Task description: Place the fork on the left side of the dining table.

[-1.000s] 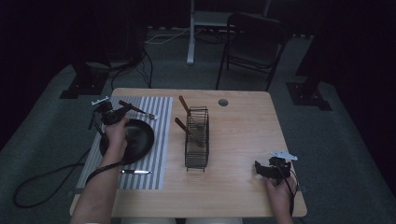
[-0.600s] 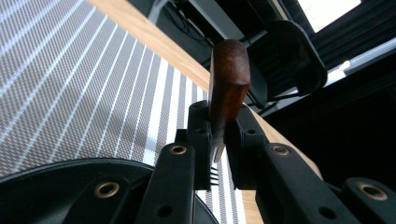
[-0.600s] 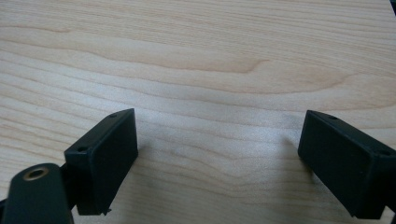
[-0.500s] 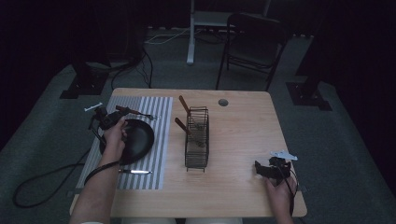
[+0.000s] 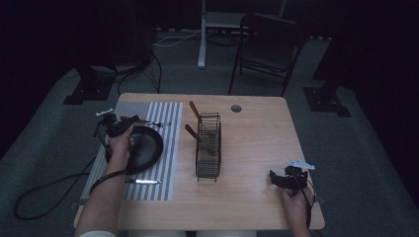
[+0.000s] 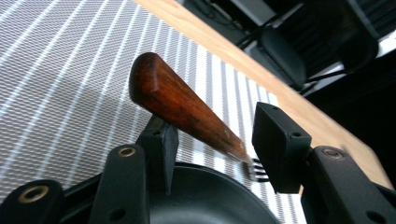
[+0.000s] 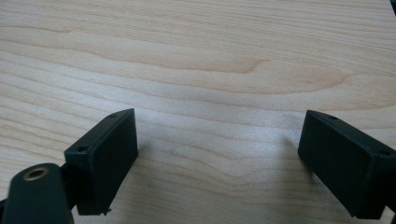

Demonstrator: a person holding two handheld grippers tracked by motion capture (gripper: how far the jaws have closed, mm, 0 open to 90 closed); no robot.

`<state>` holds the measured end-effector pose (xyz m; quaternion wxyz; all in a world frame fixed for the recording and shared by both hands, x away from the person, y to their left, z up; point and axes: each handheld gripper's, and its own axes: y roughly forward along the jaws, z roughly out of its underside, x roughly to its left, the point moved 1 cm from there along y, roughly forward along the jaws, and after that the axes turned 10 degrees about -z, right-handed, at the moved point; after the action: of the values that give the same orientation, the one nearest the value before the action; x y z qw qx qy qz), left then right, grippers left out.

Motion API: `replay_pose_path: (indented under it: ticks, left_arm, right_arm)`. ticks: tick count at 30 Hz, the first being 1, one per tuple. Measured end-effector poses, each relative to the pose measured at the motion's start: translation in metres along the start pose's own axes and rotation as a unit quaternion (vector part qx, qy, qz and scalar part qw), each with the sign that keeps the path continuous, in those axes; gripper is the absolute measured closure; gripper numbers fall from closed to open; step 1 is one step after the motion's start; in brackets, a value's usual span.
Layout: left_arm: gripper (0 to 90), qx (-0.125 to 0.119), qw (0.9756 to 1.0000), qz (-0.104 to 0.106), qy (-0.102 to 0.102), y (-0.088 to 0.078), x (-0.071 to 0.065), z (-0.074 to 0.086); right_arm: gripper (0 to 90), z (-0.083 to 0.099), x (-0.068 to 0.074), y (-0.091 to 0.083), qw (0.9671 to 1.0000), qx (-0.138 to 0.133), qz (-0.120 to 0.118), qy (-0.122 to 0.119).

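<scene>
A fork with a dark wooden handle [image 6: 182,107] lies between the jaws of my left gripper [image 6: 219,140], its metal tines [image 6: 256,168] near the right pad. The jaws have just been opening. The handle leans on the left pad and the right pad stands clear of it. Below the jaws is the rim of a black pan [image 6: 205,200]. In the high view my left gripper [image 5: 112,123] sits at the far left edge of the pan [image 5: 146,148] on a striped mat [image 5: 168,113]. My right gripper [image 5: 279,178] rests open on bare wood, with nothing between its pads [image 7: 105,158].
A black wire rack [image 5: 208,148] stands mid-table with two wooden-handled utensils [image 5: 193,111] sticking out of it. A metal utensil [image 5: 143,181] lies on the mat's near part. A round hole [image 5: 236,108] marks the table's far side. Chairs and stands are on the floor beyond.
My left hand has sunk a little toward the pan's far left rim. The right hand has not moved.
</scene>
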<state>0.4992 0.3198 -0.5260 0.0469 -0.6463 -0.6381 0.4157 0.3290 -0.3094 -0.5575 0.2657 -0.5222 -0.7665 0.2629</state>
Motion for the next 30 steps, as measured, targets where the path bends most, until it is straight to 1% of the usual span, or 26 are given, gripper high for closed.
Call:
replay_pose_path:
  ticks: [1,2,4,5,6,7,10,11,12,13,14,17,18,19,21,23,25,27,28,29,30]
  left_arm:
    - [50.4,0.003,1.0,-0.009,0.002,0.001,0.0,0.0]
    - [49.0,0.004,0.9997,-0.023,0.01,0.002,0.001,0.0]
    - [49.1,0.008,0.9986,-0.046,0.023,0.004,0.0,0.0]
    - [48.9,0.007,0.9983,-0.053,0.026,0.004,0.0,0.0]
    - [46.7,0.008,0.9982,-0.054,0.026,0.004,0.001,-0.001]
    - [45.5,0.014,0.9974,-0.06,0.037,0.005,0.0,-0.001]
    - [42.7,0.017,0.9939,-0.084,0.07,0.005,-0.004,-0.002]
    - [42.6,0.021,0.9915,-0.099,0.082,0.006,-0.006,-0.003]
    - [41.0,0.021,0.9898,-0.108,0.09,0.006,-0.007,-0.003]
    - [39.3,0.02,0.9888,-0.113,0.095,0.006,-0.008,-0.004]
    - [39.3,0.02,0.9879,-0.113,0.105,0.006,-0.009,-0.004]
    - [39.0,0.025,0.9865,-0.111,0.117,0.007,-0.014,-0.005]
    - [35.9,0.027,0.9857,-0.115,0.12,0.007,-0.015,-0.004]
    - [33.7,0.033,0.9844,-0.123,0.122,0.008,-0.015,-0.004]
    - [29.9,0.033,0.9815,-0.129,0.138,0.008,-0.016,-0.002]
    - [29.3,0.033,0.9802,-0.127,0.148,0.007,-0.019,0.0]
    - [29.2,0.026,0.9797,-0.126,0.153,0.004,-0.021,0.002]
    - [29.1,0.018,0.9783,-0.13,0.161,0.001,-0.022,0.003]
    - [29.0,0.016,0.9789,-0.128,0.159,-0.001,-0.023,0.003]
    - [28.9,0.013,0.98,-0.127,0.152,-0.004,-0.024,0.003]
    - [28.8,0.007,0.9775,-0.138,0.159,-0.007,-0.025,0.004]
  right_arm:
    - [11.6,0.0,0.0,0.0,1.0,0.0,0.0,0.0]
    - [11.6,0.0,0.0,0.0,1.0,0.0,0.0,0.0]
    - [11.6,0.0,0.0,0.0,1.0,0.0,0.0,0.0]
    - [11.6,0.0,0.0,0.0,1.0,0.0,0.0,0.0]
    - [11.6,0.0,0.0,0.0,1.0,0.0,0.0,0.0]
    - [11.6,0.0,0.0,0.0,1.0,0.0,0.0,0.0]
    - [11.6,0.0,0.0,0.0,1.0,0.0,0.0,0.0]
    - [11.6,0.0,0.0,0.0,1.0,0.0,0.0,0.0]
    - [11.6,0.0,0.0,0.0,1.0,0.0,0.0,0.0]
    - [11.6,0.0,0.0,0.0,1.0,0.0,0.0,0.0]
    - [11.6,0.0,0.0,0.0,1.0,0.0,0.0,0.0]
    - [11.6,0.0,0.0,0.0,1.0,0.0,0.0,0.0]
    - [11.6,0.0,0.0,0.0,1.0,0.0,0.0,0.0]
    - [11.6,0.0,0.0,0.0,1.0,0.0,0.0,0.0]
    - [11.6,0.0,0.0,0.0,1.0,0.0,0.0,0.0]
    - [11.6,0.0,0.0,0.0,1.0,0.0,0.0,0.0]
    - [11.6,0.0,0.0,0.0,1.0,0.0,0.0,0.0]
    - [11.6,0.0,0.0,0.0,1.0,0.0,0.0,0.0]
    - [11.6,0.0,0.0,0.0,1.0,0.0,0.0,0.0]
    - [11.6,0.0,0.0,0.0,1.0,0.0,0.0,0.0]
    - [11.6,0.0,0.0,0.0,1.0,0.0,0.0,0.0]
